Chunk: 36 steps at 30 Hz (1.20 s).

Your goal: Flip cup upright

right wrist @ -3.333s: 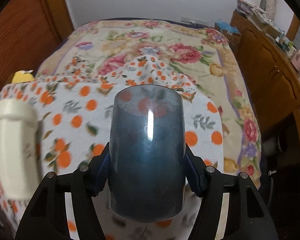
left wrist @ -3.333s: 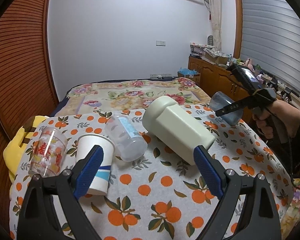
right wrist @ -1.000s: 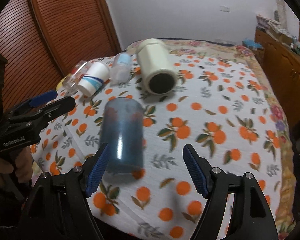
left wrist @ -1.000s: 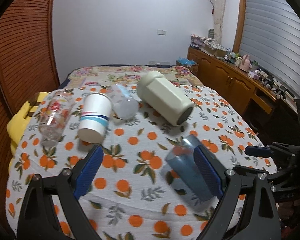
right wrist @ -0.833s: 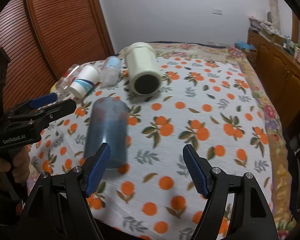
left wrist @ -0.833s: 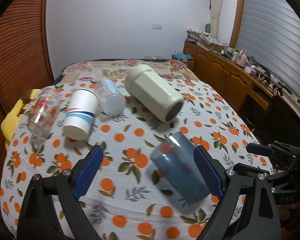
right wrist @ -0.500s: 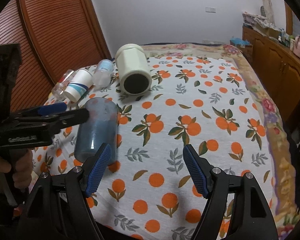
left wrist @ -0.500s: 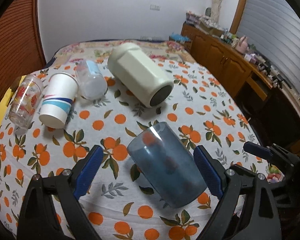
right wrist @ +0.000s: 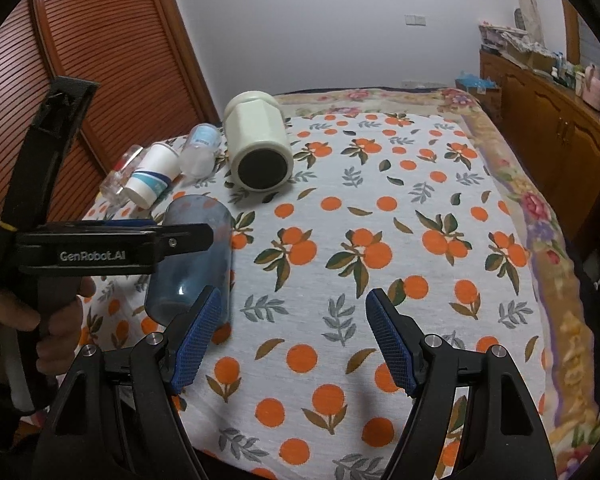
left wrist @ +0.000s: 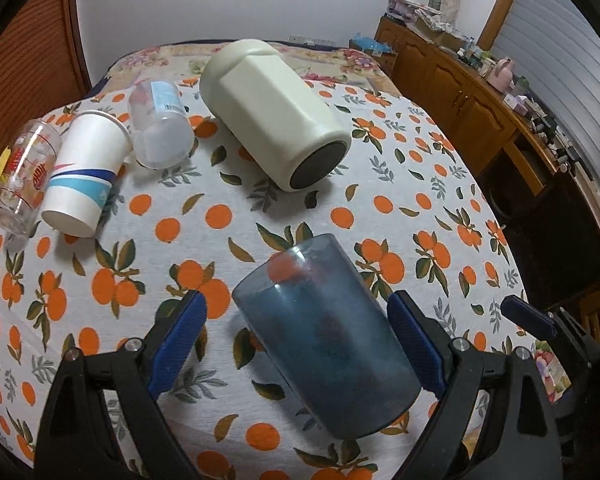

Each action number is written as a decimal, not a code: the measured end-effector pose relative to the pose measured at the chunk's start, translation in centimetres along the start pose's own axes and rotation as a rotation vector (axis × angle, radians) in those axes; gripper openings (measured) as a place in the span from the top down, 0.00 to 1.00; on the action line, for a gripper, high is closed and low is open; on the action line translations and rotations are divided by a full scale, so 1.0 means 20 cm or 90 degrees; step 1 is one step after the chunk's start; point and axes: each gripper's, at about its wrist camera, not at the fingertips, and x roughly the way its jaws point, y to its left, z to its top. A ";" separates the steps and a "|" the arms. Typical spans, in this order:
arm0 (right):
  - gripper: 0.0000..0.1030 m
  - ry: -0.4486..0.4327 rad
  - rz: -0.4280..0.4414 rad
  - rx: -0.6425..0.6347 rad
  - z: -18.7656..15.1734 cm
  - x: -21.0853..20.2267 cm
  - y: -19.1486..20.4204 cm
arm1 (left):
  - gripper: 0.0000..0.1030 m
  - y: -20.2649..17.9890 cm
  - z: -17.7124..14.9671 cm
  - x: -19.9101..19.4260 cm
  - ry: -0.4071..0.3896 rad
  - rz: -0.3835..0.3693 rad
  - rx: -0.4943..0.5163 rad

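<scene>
Far to the left of the left claw (left wrist: pixel 296 344) and beyond it, a clear printed glass (left wrist: pixel 22 178) lies on its side on the orange-patterned worktop (left wrist: pixel 400 216). A white paper cup (left wrist: pixel 85 174) with blue bands lies just beside it, and a frosted plastic cup (left wrist: pixel 160 128) touches that one's rim. Ahead of the left claw, well apart, a large cream container (left wrist: pixel 274 110) lies tipped over, its dark end facing the claw. The blue translucent cup (left wrist: pixel 324 336) lies on its side on the worktop between the left claw's blue pads (left wrist: pixel 178 336), which stand wide apart and clear of the cup's walls. To the right, the right claw (right wrist: pixel 294 338) hangs spread open over the cloth, gripping nothing; the blue cup lies just beyond its left pad.
</scene>
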 end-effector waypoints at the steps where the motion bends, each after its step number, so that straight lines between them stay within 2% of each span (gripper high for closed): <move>1: 0.26 -0.001 0.000 0.001 0.00 0.00 0.00 | 0.10 0.00 0.00 0.01 0.004 -0.002 -0.003; 7: 0.26 -0.005 0.001 0.002 0.00 -0.01 -0.01 | 0.11 0.06 0.02 0.08 0.054 -0.056 -0.052; 11: 0.26 -0.005 0.002 0.002 0.00 -0.01 -0.01 | 0.17 0.08 0.03 0.10 0.076 -0.088 -0.079; 18: 0.26 -0.002 0.006 0.004 0.00 -0.01 0.00 | 0.23 0.14 0.06 0.12 0.099 -0.117 -0.117; 25: 0.26 0.000 0.006 0.005 -0.01 0.00 0.00 | 0.25 0.12 0.05 0.07 0.064 -0.093 -0.076; 32: 0.26 0.002 0.012 0.001 -0.02 0.00 0.02 | 0.25 0.12 0.05 0.09 0.075 -0.084 -0.065; 36: 0.26 0.004 0.017 -0.001 -0.02 0.01 0.03 | 0.26 0.10 0.06 0.06 0.050 -0.083 -0.045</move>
